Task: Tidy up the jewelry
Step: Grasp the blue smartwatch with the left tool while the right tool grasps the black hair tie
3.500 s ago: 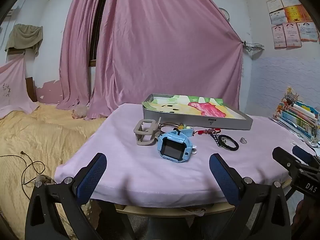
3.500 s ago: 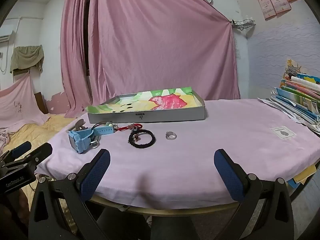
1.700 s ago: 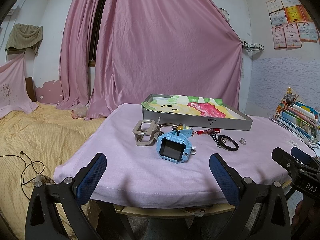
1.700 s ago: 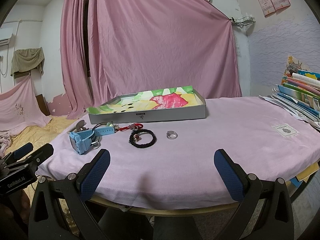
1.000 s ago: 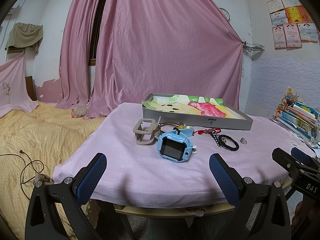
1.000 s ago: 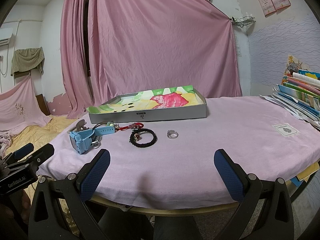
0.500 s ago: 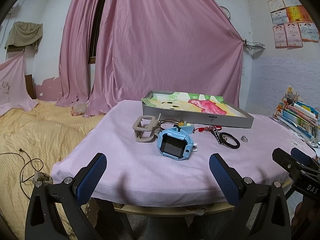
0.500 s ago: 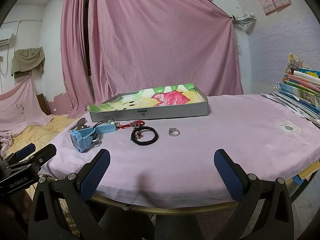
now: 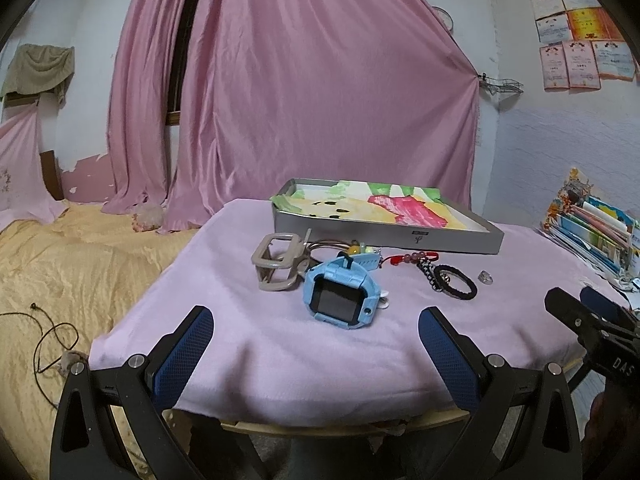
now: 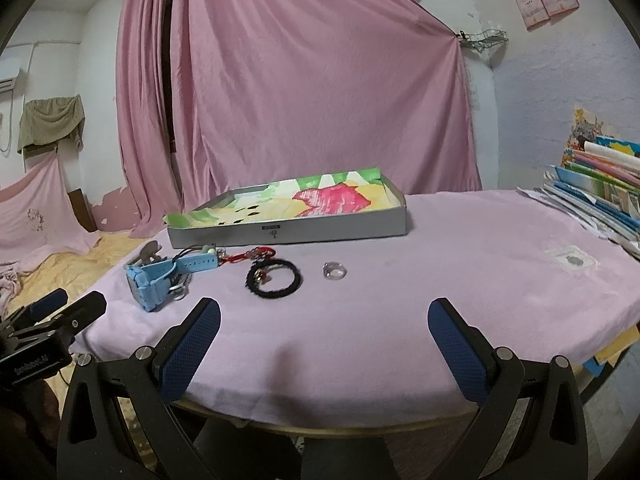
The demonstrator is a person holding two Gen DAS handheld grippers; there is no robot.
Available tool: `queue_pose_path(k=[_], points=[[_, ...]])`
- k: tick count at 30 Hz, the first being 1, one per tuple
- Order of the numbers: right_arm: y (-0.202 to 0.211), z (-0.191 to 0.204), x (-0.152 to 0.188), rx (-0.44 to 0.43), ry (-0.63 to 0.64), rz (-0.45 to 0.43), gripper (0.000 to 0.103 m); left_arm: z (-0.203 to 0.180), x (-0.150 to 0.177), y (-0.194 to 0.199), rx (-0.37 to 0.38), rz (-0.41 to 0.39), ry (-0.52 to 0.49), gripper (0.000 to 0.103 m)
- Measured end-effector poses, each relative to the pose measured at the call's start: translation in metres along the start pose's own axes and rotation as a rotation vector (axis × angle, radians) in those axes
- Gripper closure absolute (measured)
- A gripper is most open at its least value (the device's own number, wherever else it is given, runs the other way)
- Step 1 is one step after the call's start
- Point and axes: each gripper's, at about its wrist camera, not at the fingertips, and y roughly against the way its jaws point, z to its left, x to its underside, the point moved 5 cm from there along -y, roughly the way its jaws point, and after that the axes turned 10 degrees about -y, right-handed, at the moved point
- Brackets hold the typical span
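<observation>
A blue watch [image 9: 341,298] lies on the pink cloth, just beyond my open left gripper [image 9: 314,346]. A beige watch frame [image 9: 277,262], a red beaded cord [image 9: 414,257], a black bracelet [image 9: 456,287] and a silver ring [image 9: 485,277] lie around it. A grey tray with a colourful liner [image 9: 400,236] stands behind them. In the right wrist view the blue watch [image 10: 154,278], black bracelet [image 10: 275,278] and ring [image 10: 334,271] lie ahead of my open, empty right gripper [image 10: 324,340], with the tray [image 10: 288,230] behind.
A stack of books [image 10: 596,196] sits at the table's right edge, and a small packet [image 10: 572,258] lies on the cloth. A yellow bedspread [image 9: 60,272] with a cable lies left of the table. Pink curtains hang behind.
Both grippers have crept slightly closer to the table. The jewelry has not moved and both grippers stay open.
</observation>
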Motion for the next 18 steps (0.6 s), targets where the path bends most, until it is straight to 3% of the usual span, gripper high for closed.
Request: queue_pose_path(k=[11,14,16,18], points=[[-0.022,0.006,-0.019,-0.074,0.045,0.041,0.002,-0.003,-0.015,-0.024,0.057,0.038,-0.003,0.0],[-0.033,0.01,-0.021,-0.096,0.055,0.069,0.013,-0.005,-0.017,-0.031,0.079,0.055,-0.014,0.008],[-0.041,0.013,-0.021,-0.108,0.066,0.101,0.031,-0.006,-0.017,-0.037,0.094,0.072,-0.019,0.011],[-0.049,0.016,-0.019,-0.125,0.07,0.137,0.036,-0.008,-0.017,-0.042,0.108,0.087,-0.023,0.015]])
